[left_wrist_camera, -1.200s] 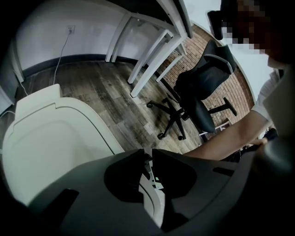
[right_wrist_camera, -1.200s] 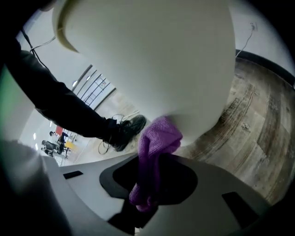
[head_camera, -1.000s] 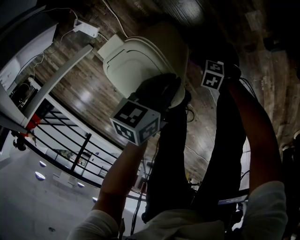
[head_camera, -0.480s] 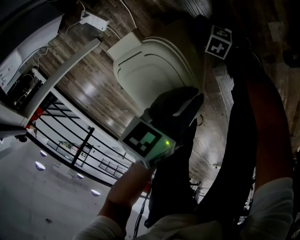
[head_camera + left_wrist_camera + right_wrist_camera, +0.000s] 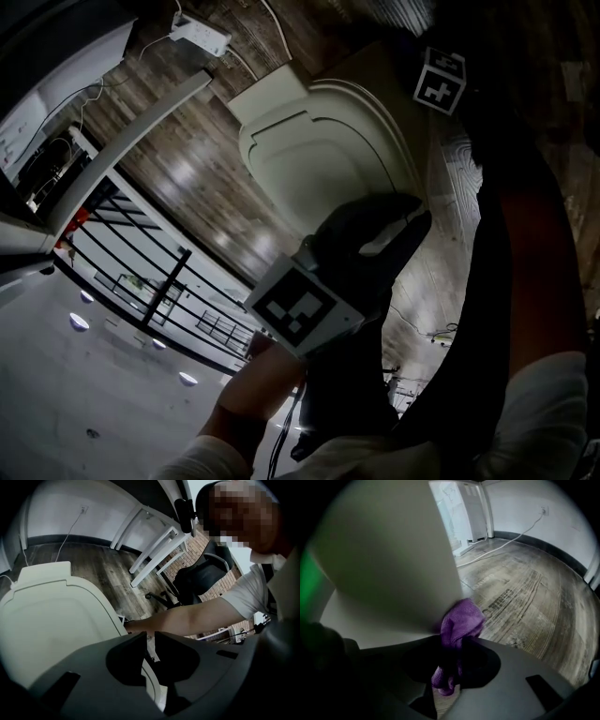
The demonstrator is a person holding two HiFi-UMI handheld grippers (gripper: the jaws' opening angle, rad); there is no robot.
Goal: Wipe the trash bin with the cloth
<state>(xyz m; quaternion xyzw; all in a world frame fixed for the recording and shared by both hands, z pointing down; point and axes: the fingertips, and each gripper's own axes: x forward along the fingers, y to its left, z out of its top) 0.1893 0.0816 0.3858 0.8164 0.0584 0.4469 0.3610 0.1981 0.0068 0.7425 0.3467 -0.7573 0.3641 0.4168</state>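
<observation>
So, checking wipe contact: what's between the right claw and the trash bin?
The purple cloth, held by the right claw, touches the trash bin, per right gripper view.

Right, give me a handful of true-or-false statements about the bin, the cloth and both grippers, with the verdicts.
1. The right gripper grips a purple cloth. True.
2. The cloth is draped over the left gripper. False: it is bunched between the right gripper's jaws, at the side of the bin.
3. The left gripper's jaws stand wide apart. False: they are nearly together, with nothing between them.
4. The bin's lid is down. True.
5. The floor is carpeted. False: it is wood planks.
</observation>
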